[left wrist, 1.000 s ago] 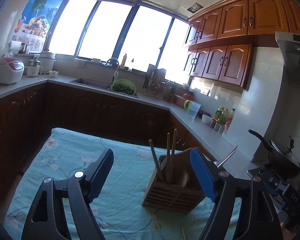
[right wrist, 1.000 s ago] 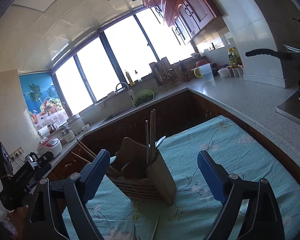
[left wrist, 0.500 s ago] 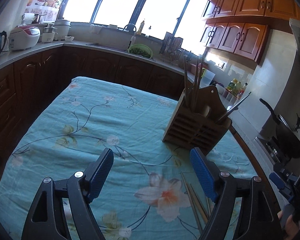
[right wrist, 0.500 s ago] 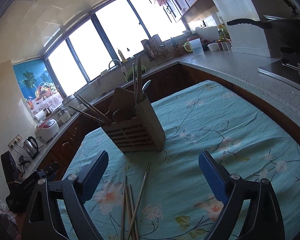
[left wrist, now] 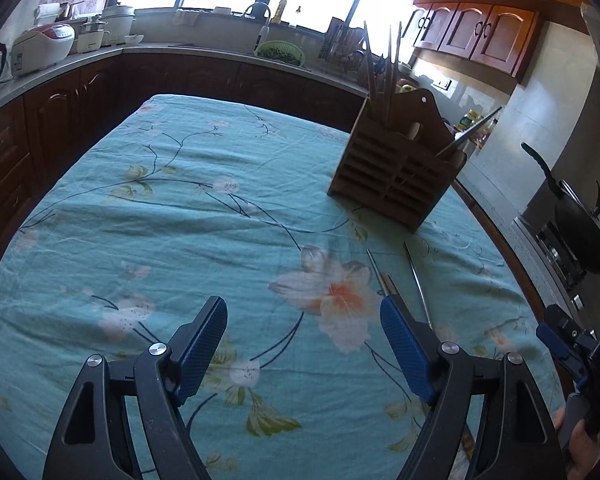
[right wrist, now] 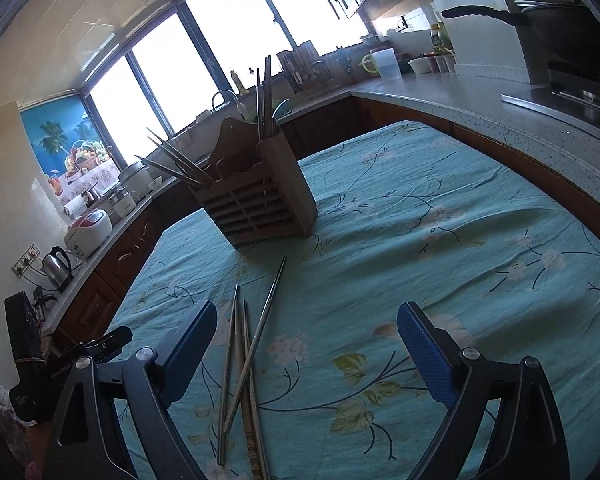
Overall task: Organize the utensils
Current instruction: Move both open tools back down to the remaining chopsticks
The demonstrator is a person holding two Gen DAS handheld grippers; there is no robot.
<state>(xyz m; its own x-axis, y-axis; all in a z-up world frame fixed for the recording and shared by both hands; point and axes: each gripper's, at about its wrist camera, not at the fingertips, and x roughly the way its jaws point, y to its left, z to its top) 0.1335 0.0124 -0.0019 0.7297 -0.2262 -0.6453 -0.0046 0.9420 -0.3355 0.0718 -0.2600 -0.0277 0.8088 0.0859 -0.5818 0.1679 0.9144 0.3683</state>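
Both views tipped down since a second ago: loose chopsticks (right wrist: 242, 364) now seen near wooden holder (right wrist: 260, 200). Left tongs (left wrist: 302, 344), right tongs (right wrist: 306, 350): spread, empty. Pickup pending.

Both views have tipped downward over the last second. Left view: ceiling and upper windows gone from frame; the cloth-covered surface (left wrist: 172, 208) now fills most of it. The wooden holder (left wrist: 396, 176) has gone from between the left claw (left wrist: 304, 344) tips to well beyond them, upper right. Loose chopsticks (right wrist: 244, 360) have come into sight, lying crossed near the right claw (right wrist: 304, 352), beside its left finger. Both claws are spread as wide as before, empty.
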